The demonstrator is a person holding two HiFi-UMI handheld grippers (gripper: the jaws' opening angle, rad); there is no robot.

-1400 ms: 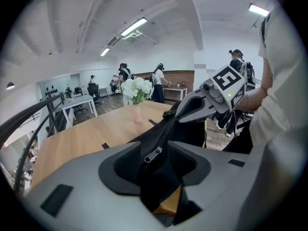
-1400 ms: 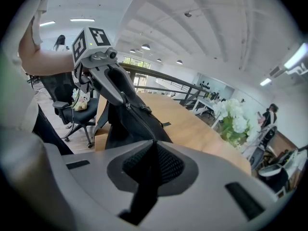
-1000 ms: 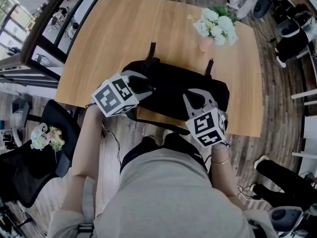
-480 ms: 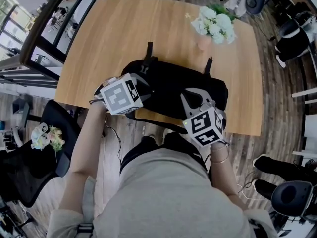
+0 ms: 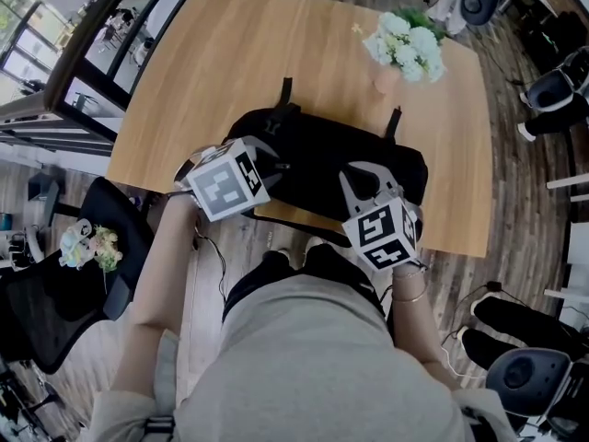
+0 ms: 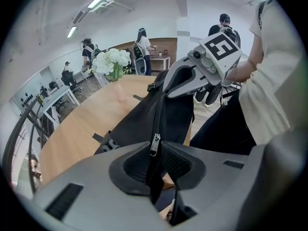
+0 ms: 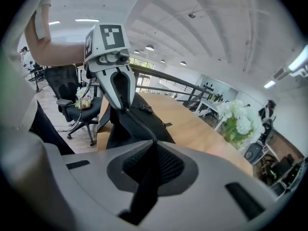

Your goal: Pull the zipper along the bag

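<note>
A black bag lies along the near edge of the wooden table. Its closed zipper runs down the top ridge. My left gripper is at the bag's left end. In the left gripper view its jaws have just been closing and now pinch the black strip behind the metal zipper pull. My right gripper is at the bag's right end, shut on a fold of the bag's fabric. Each gripper shows in the other's view: the right gripper and the left gripper.
A pink vase of white flowers stands at the table's far right. A black office chair with a small bouquet is on the floor at left, and more chairs are at right. Several people stand in the distance.
The left gripper has rolled a little and its jaws have narrowed around the bag's left end at the zipper pull. The right gripper and the bag have not moved.
</note>
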